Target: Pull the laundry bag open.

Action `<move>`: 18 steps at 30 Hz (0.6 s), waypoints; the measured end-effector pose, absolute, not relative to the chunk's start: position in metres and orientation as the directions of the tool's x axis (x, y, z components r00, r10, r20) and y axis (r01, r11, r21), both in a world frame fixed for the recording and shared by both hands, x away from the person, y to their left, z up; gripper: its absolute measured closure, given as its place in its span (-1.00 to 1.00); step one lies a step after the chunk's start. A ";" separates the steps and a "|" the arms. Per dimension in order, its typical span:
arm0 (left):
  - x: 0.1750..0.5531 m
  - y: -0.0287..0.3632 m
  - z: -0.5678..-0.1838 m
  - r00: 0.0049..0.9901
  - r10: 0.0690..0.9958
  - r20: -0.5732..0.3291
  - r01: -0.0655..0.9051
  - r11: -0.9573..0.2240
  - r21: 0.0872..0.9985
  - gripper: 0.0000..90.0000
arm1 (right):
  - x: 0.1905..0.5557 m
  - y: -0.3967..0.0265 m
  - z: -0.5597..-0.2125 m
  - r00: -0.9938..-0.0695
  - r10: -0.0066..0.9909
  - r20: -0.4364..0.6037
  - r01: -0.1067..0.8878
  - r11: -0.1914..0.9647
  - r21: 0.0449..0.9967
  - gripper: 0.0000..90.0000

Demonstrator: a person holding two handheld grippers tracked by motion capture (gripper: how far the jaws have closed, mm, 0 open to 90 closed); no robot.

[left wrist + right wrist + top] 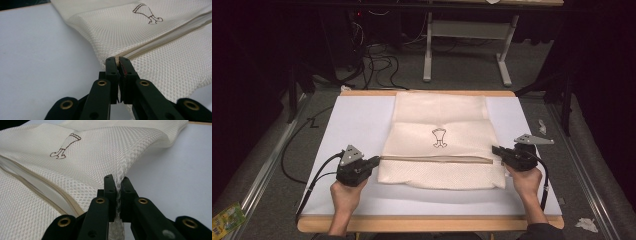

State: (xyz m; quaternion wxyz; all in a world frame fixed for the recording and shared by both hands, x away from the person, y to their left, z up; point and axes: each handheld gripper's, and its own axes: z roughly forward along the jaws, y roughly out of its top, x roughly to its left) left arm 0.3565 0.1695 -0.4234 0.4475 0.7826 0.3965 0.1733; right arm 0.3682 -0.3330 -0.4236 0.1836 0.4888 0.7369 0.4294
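A dark room surrounds the work area: grey carpeted floor (472, 75), a white metal frame of a second table (464, 47) beyond the far edge, and a tangle of black cables (372, 62) on the floor to the far left. The work surface is a white rectangular board with a pale wooden edge (357, 125). A large cream mesh laundry bag with a beige zipper (439, 145) lies flat at the centre of the board, reaching its far edge, with a small brown outline emblem (439, 138) above the zipper line. The left gripper (374, 161) is clenched on the bag's left end right at the zipper's end; the right gripper (497, 150) is clenched on a pinch of mesh at the bag's right edge. A green-and-yellow packet (227, 219) on the floor at lower left is cut off by the frame. Crumpled white scraps (586, 224) on the right floor are too small to identify. The zipper slider cannot be made out.
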 end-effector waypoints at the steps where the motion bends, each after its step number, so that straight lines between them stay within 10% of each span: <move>1: 0.356 0.169 -0.424 0.629 0.774 -0.080 0.468 -0.294 0.834 0.93 | 0.368 -0.332 -0.424 -0.454 0.878 0.149 0.570 0.158 0.806 0.93; 18: 0.361 0.166 -0.438 0.621 0.779 -0.084 0.519 -0.330 0.789 0.92 | 0.374 -0.329 -0.448 -0.443 0.879 0.173 0.619 0.161 0.769 0.87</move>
